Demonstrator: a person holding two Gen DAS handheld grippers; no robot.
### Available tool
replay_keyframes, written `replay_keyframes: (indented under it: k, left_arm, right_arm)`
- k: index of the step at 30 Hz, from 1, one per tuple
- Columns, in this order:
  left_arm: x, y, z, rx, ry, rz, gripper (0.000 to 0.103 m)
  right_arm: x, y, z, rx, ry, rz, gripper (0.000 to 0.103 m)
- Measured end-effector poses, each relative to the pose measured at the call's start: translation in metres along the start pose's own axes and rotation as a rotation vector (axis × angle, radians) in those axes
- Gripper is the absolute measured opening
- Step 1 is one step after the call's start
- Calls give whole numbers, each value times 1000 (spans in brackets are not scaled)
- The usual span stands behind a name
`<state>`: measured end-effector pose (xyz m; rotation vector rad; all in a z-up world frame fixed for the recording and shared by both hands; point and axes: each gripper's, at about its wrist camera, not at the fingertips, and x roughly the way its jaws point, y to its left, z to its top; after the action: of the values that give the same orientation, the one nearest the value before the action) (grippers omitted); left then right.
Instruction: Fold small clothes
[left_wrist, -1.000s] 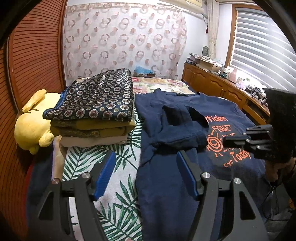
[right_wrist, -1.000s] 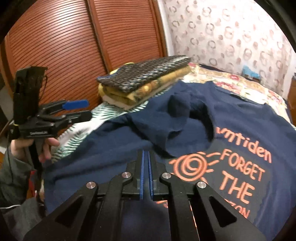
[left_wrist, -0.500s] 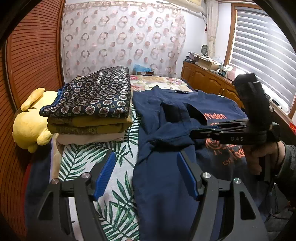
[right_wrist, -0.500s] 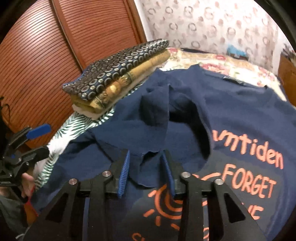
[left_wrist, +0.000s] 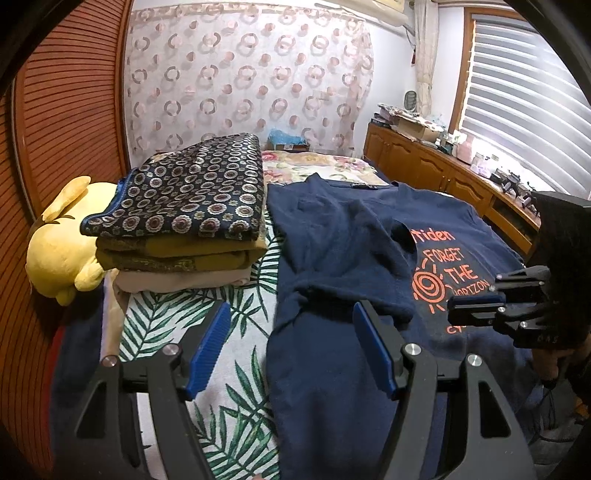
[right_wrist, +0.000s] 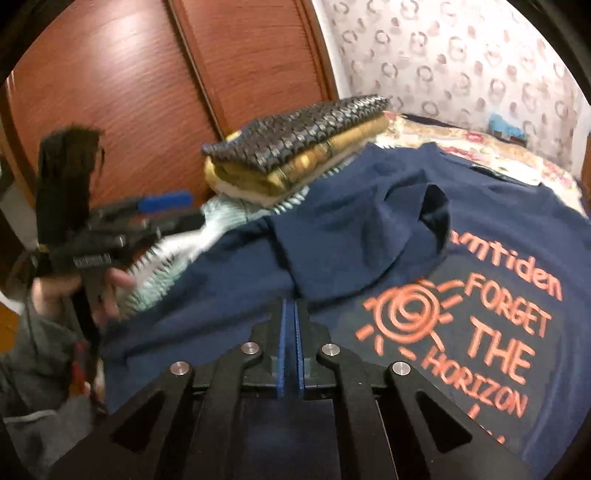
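Observation:
A navy T-shirt (left_wrist: 332, 258) with orange print lies flat on the bed, its left sleeve folded in over the chest (right_wrist: 351, 236). My left gripper (left_wrist: 291, 332) is open and empty, above the shirt's left edge near the hem. My right gripper (right_wrist: 290, 314) is shut with nothing between its pads, just above the shirt beside the orange sun print (right_wrist: 406, 310). The right gripper also shows at the right edge of the left wrist view (left_wrist: 476, 306). The left gripper shows blurred at the left of the right wrist view (right_wrist: 162, 210).
A stack of folded clothes (left_wrist: 184, 218) sits left of the shirt on the leaf-print sheet (left_wrist: 229, 387). A yellow plush toy (left_wrist: 59, 251) lies against the wooden sliding doors (right_wrist: 129, 92). A wooden cabinet (left_wrist: 443, 181) runs along the right under the window.
My right gripper opened over the folded sleeve half a second ago, then drew back toward the hem and shut again empty. The left gripper stayed open and barely moved.

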<state>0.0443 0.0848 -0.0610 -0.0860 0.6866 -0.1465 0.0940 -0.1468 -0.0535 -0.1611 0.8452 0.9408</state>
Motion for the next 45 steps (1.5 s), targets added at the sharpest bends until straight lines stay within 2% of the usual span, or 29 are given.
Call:
replay_keyframes:
  k: [1,3,9,12,19,20,25,27,29,30,32,38,42,43,45]
  left_arm:
    - [2,-1,0,3,5,1,68]
    - [7,-3,0,10,17,5,68]
    - [26,-4,-2,22,72,26,68]
    - [39,-4,-3,33,110,40,68]
    - [60,-4,-10,48,174,49,68]
    - [65,-4,-12,42,202,38,69]
    - [65,-9,-13,55,205,39,74]
    - [65,-13,-14,69,210,46,77]
    - [65,-13,-15,65,211,46,79]
    - [65,-14,-15,63,211,44,80]
    - [64,-15,-16,65,213,46,82]
    - [66,-16,-15,66,215,44,84]
    - [67,-16,-15,66,216,45,84]
    - [67,-15,-15,65,215,46,85]
    - [69,-14,-14,65,215,47,85]
  right_arm:
    - [-1,-1,-2,-1,0,-28,16]
    - [-5,-11,-2,20,-9,-41,18]
    - [-8,-50,30,30,-73,-178,28]
    - [5,-73,49,37,-69,-236,43]
    - [43,-117,85,120,-44,-230,45]
    - [46,-118,86,129,-35,-217,45]
    - [61,-122,85,155,17,-188,45]
    - [65,-123,82,155,41,-187,33]
    - [63,-120,81,135,51,-162,14]
    - [60,-119,79,121,51,-154,7]
    - [49,-116,78,91,35,-160,2]
    - [6,-127,77,82,-68,-240,0]
    - [1,-136,74,94,-65,-253,0]
    - [4,-135,74,96,-64,-228,1]
    - [10,-130,76,99,-57,-209,11]
